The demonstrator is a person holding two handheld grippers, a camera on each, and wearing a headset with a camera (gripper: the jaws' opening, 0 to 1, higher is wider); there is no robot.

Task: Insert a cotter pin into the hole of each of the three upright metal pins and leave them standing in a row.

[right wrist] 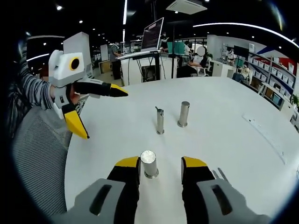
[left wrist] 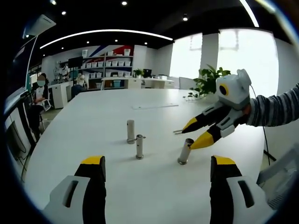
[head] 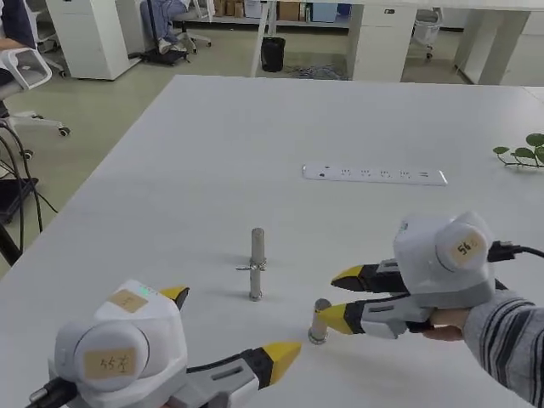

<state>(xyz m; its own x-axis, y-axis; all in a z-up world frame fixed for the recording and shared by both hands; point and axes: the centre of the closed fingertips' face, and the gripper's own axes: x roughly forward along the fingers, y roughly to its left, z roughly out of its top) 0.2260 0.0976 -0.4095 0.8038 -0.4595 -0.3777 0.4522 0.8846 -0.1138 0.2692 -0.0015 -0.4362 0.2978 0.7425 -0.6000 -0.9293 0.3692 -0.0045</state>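
Although the broad white tabletop [head: 212, 153] leaves plenty of bare surface all round the work, its left edge runs diagonally not far from the left gripper [head: 234, 323]. That gripper's yellow-tipped jaws stand wide apart, with nothing between them, low in the head view. Further off, a long white power strip [head: 374, 175] lies well beyond the pins, and a green leafy sprig [head: 523, 155] sits at the right side, cut off by the frame. Near the middle stand two upright grey metal pins, one behind the other. They are the plain rear pin [head: 257, 242] and the front pin [head: 255, 289], which carries a thin cotter pin [head: 252, 269] crosswise through its upper part. From the head view they overlap almost into one column, while the left gripper view shows them apart. The third grey metal pin [head: 319, 321] is to their right, just beside the lower jaw of the right gripper [head: 328, 297], and in the left gripper view it leans rather than standing straight. In the right gripper view it sits between the jaws, against one yellow tip with a gap to the other, so that gripper is partly spread and not clamped. A thin metal sliver [right wrist: 218, 175], perhaps a loose cotter pin, shows just outside one jaw; whether it is held or lying on the table I cannot tell. A striped sleeve [head: 510, 340] covers the arm behind the right gripper.
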